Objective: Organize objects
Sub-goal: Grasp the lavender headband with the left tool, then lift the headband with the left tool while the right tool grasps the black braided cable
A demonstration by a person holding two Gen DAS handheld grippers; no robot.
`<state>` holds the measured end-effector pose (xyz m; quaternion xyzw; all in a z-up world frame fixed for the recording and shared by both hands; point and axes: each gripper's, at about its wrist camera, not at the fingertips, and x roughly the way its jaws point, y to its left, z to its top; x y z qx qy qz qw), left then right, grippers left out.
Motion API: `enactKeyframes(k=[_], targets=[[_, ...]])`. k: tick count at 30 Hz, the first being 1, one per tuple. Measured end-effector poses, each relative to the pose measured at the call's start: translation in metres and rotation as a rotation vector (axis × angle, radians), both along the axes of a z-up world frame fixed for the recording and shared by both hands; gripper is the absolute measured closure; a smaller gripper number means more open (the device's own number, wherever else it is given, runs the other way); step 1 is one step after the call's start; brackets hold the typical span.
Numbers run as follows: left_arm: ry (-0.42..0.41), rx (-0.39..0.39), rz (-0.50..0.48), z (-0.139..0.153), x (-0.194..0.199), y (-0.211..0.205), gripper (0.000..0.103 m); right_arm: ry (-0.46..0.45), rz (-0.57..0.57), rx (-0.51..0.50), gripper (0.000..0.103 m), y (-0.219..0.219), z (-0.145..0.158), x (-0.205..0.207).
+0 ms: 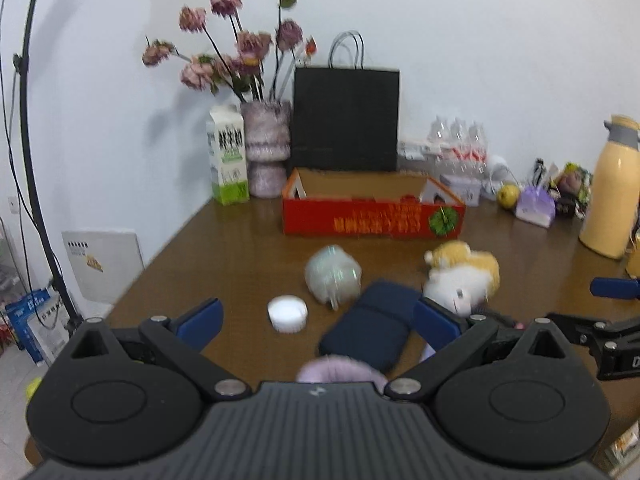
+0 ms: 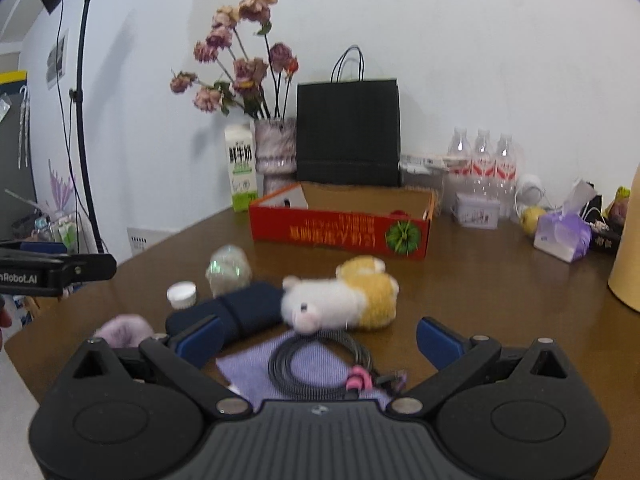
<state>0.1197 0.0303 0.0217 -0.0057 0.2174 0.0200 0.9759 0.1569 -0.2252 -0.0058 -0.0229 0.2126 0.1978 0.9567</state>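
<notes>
Objects to organize lie loose on the brown wooden table point(image 1: 224, 240), in front of the red open cardboard box point(image 1: 372, 220) that stands near the wall.

From the left wrist view, the left claw point(image 1: 316, 318) has its blue fingers wide apart and holds nothing. Between and just beyond them I see a small white round lid point(image 1: 287, 312), a dark navy folded cloth bundle point(image 1: 376, 328) and a pale shiny crumpled ball point(image 1: 333, 278). A white and yellow plush toy point(image 1: 464, 276) lies to the right, touching the navy bundle. A fluffy lilac thing point(image 1: 340, 370) shows at the claw's base, partly hidden. At the right edge, part of the right claw enters the picture.

From the right wrist view, the right claw point(image 2: 318, 342) is also spread apart and empty. Under it lies a lilac knitted cloth point(image 2: 256, 368) with a coiled black cable point(image 2: 316, 356) on top, tied with a pink strap point(image 2: 358, 380). The plush toy point(image 2: 340, 300) is just behind the cable, touching the navy bundle point(image 2: 240, 308).

The things lie very close together, so I judge that a closing claw may catch two at once, or push the lid or the light ball away. The cable could also drag the cloth with it when lifted. The picture is blurred, so fine details are uncertain.
</notes>
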Motion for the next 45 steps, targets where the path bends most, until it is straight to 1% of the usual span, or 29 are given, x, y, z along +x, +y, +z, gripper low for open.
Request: enactKeyframes(k=[4, 7, 9, 15, 17, 20, 22, 25, 27, 28, 29, 30, 31, 35, 40, 45], targets=[[0.052, -0.008, -0.025, -0.021, -0.006, -0.005, 0.0, 0.031, -0.001, -0.022, 0.0, 0.0, -0.014, -0.007], [0.09, -0.011, -0.025, -0.037, -0.011, -0.007, 0.0, 0.057, -0.002, -0.029, 0.0, -0.001, -0.023, -0.011], [0.1, -0.015, -0.022, -0.044, -0.013, -0.008, 0.0, 0.074, -0.004, -0.031, 0.0, -0.003, -0.03, -0.014], [0.082, 0.023, 0.02, -0.061, -0.008, -0.019, 0.0, 0.127, -0.003, -0.03, 0.0, -0.006, -0.047, -0.02], [0.095, 0.034, 0.032, -0.068, -0.002, -0.021, 0.0, 0.141, -0.002, -0.028, 0.0, -0.006, -0.05, -0.021], [0.11, 0.013, 0.063, -0.074, 0.005, -0.018, 0.0, 0.153, 0.0, -0.021, 0.0, -0.007, -0.053, -0.022], [0.102, -0.003, 0.076, -0.076, 0.008, -0.015, 0.0, 0.151, -0.002, -0.02, 0.0, -0.007, -0.052, -0.019], [0.083, -0.008, 0.081, -0.075, 0.011, -0.013, 0.0, 0.144, -0.009, -0.023, 0.0, -0.004, -0.051, -0.013], [0.075, -0.022, 0.069, -0.075, 0.014, -0.012, 0.013, 0.144, -0.01, -0.025, 0.0, -0.003, -0.052, -0.009], [0.078, -0.041, 0.054, -0.075, 0.015, -0.011, 0.034, 0.144, -0.009, -0.026, 0.0, -0.002, -0.052, -0.008], [0.088, -0.069, 0.039, -0.076, 0.016, -0.009, 0.052, 0.144, -0.008, -0.026, 0.0, -0.001, -0.052, -0.007], [0.096, -0.089, 0.038, -0.077, 0.017, -0.007, 0.06, 0.144, -0.007, -0.027, 0.0, 0.0, -0.053, -0.007], [0.092, -0.092, 0.041, -0.078, 0.016, -0.006, 0.068, 0.144, -0.007, -0.027, 0.0, 0.0, -0.053, -0.006], [0.077, -0.095, 0.052, -0.076, 0.011, 0.001, 0.072, 0.145, -0.017, -0.025, 0.0, -0.002, -0.054, -0.003], [0.056, -0.082, 0.073, -0.07, 0.01, 0.009, 0.072, 0.136, -0.024, -0.025, 0.0, -0.003, -0.053, 0.004], [0.035, -0.064, 0.084, -0.061, 0.012, 0.015, 0.072, 0.123, -0.017, -0.063, 0.0, 0.004, -0.05, 0.018]])
